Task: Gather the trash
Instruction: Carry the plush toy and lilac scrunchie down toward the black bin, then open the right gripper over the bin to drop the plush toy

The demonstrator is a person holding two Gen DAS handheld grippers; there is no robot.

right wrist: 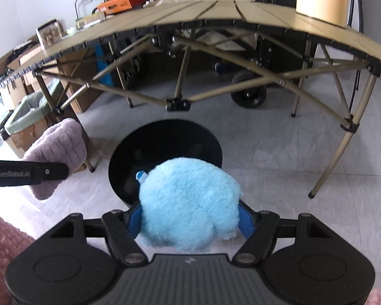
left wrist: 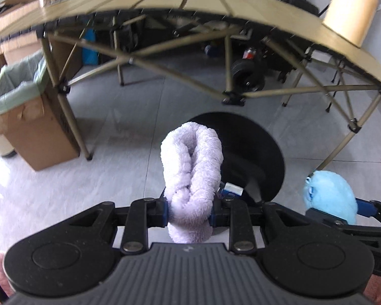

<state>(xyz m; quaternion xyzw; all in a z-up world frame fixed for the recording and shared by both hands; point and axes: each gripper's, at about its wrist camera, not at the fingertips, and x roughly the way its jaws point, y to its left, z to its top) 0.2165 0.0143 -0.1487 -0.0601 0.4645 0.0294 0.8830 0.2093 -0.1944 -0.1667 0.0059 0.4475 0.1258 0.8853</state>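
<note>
Left wrist view: folding table (left wrist: 216,2) spans the top of your frame, tan slatted top, crossed tan legs. Cardboard box (left wrist: 35,127) lined with a pale green bag stands on the grey floor beside the table's left leg. Round black bin (left wrist: 254,147) sits on the floor just ahead of both your grippers, mouth up.

Lilac fuzzy cloth (left wrist: 193,172), rolled and folded double, runs with its long axis straight ahead, the looped end toward the bin. Your left gripper (left wrist: 189,214) is clamped narrowly on its near end, blue pads pressing in from both sides.

Right wrist view: pale blue fuzzy cloth (right wrist: 188,203) is a rounded wad with no clear long axis, overlapping the bin's near rim. Your right gripper (right wrist: 190,219) stands wider, its blue pads squeezing the wad's flanks.
</note>
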